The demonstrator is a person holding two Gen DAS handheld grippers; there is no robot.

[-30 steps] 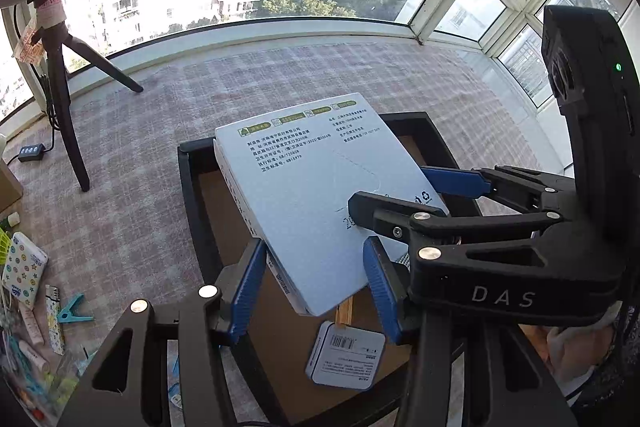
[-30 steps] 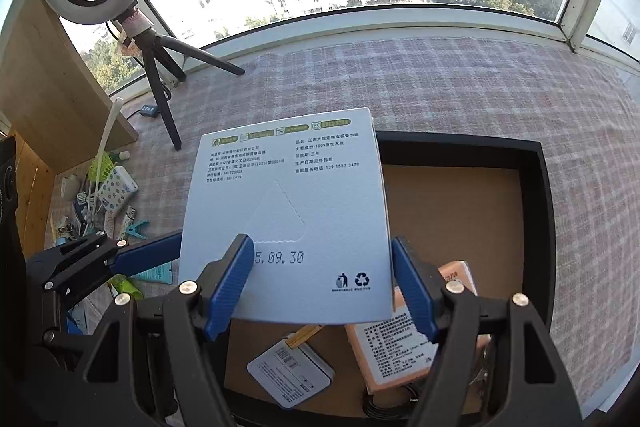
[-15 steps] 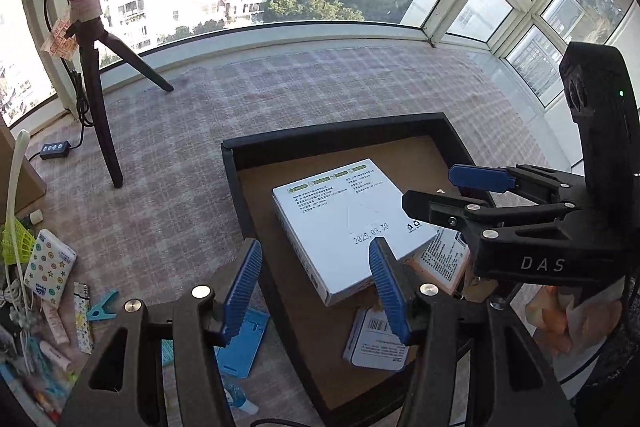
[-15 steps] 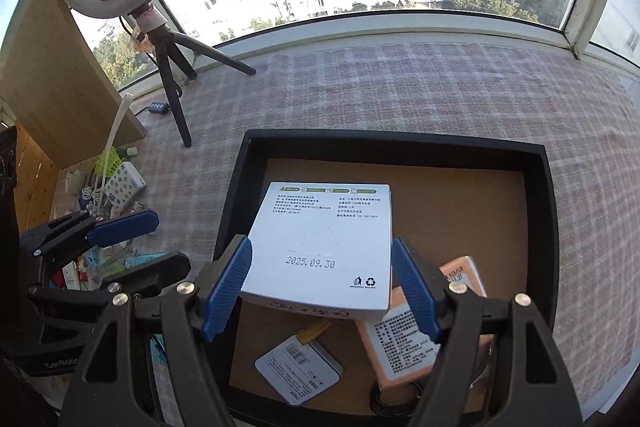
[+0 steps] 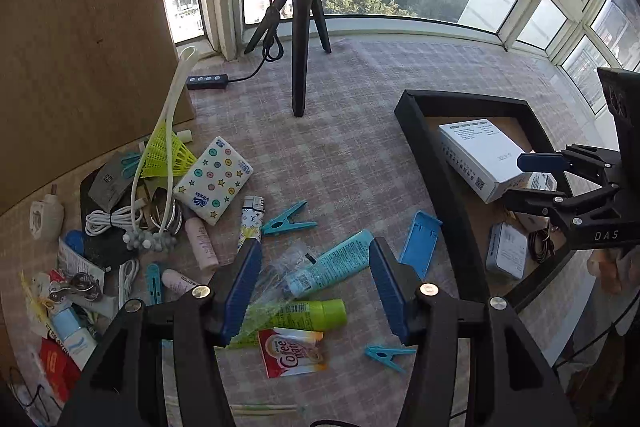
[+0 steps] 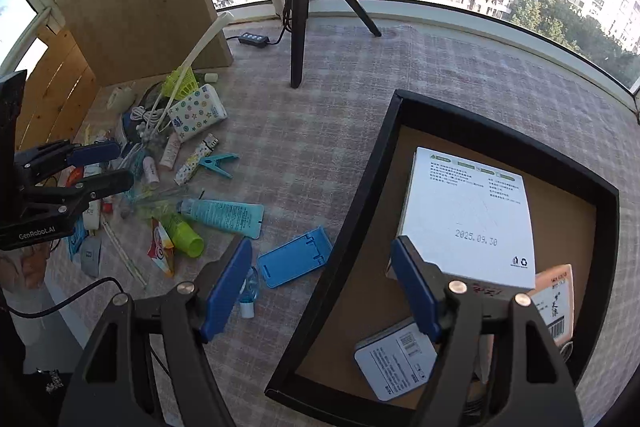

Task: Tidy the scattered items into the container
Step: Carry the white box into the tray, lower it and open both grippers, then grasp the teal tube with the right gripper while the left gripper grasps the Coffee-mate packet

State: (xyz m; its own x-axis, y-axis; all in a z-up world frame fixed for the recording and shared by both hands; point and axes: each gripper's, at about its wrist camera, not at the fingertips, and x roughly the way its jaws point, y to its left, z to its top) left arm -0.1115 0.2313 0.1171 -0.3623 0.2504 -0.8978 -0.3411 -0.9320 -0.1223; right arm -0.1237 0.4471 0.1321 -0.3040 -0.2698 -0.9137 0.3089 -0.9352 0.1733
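Note:
A white box [image 6: 468, 215] lies flat in the black tray [image 6: 360, 195], which also shows at the right of the left wrist view, tray [image 5: 440, 179] and box [image 5: 480, 155] alike. My right gripper [image 6: 320, 291] is open and empty, straddling the tray's left wall. Open and empty too, my left gripper [image 5: 316, 287] hangs over the floor clutter, above a teal tube [image 5: 332, 263] and a green bottle [image 5: 316, 315]. A blue phone stand [image 5: 420, 243] lies beside the tray. Further left are a tissue pack [image 5: 214, 179], a lighter [image 5: 252, 219] and a blue peg [image 5: 288, 217].
A black tripod [image 5: 300, 67] stands on the checked mat, with a power strip [image 5: 207, 81] behind it. A wooden board [image 5: 80, 47] leans at the left. An orange packet [image 6: 552, 303] and a white tin [image 6: 396, 359] also lie in the tray. Windows close off the far side.
The white box went from between my right gripper's fingers down into the tray. Both grippers then swung left, the left one out over the scattered items.

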